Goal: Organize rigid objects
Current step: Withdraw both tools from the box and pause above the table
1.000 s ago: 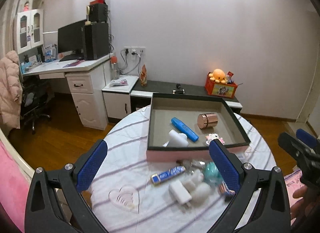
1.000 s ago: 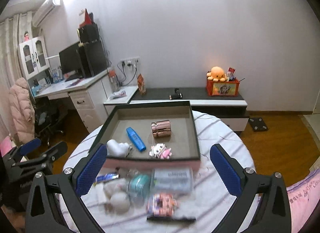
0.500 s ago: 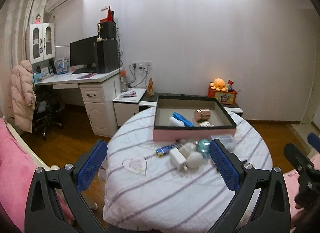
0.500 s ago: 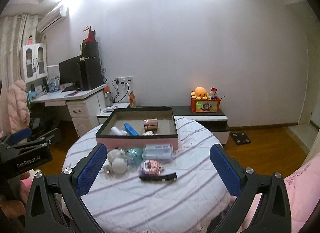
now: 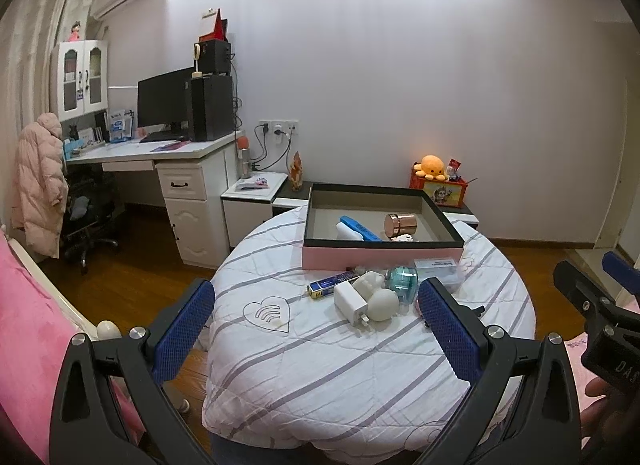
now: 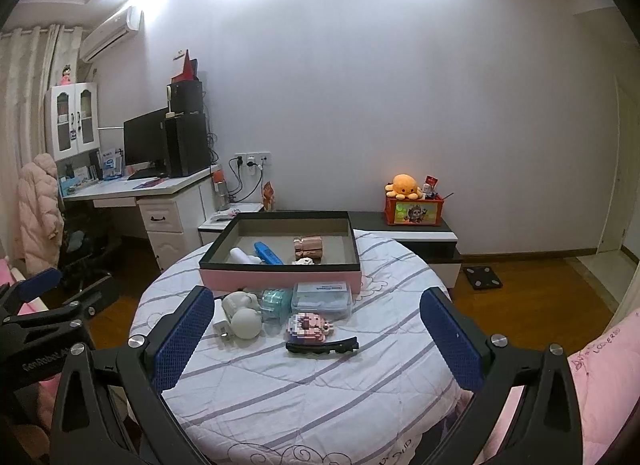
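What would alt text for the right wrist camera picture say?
The open right gripper hangs over a round table with a striped cloth. A black hair clip, pink block toy and other small items lie before a pink tray holding a copper jar and blue marker.

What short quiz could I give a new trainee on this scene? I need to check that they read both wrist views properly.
1. True or false: the rose-gold canister lies inside the pink box.
2. Multiple choice: which item lies nearest the camera in the right wrist view? A) black hair clip B) teal jar C) clear plastic case
3. Fill in: the left tongs and the right tongs are both ____ and hold nothing.

Key: 1 true; 2 A; 3 open.
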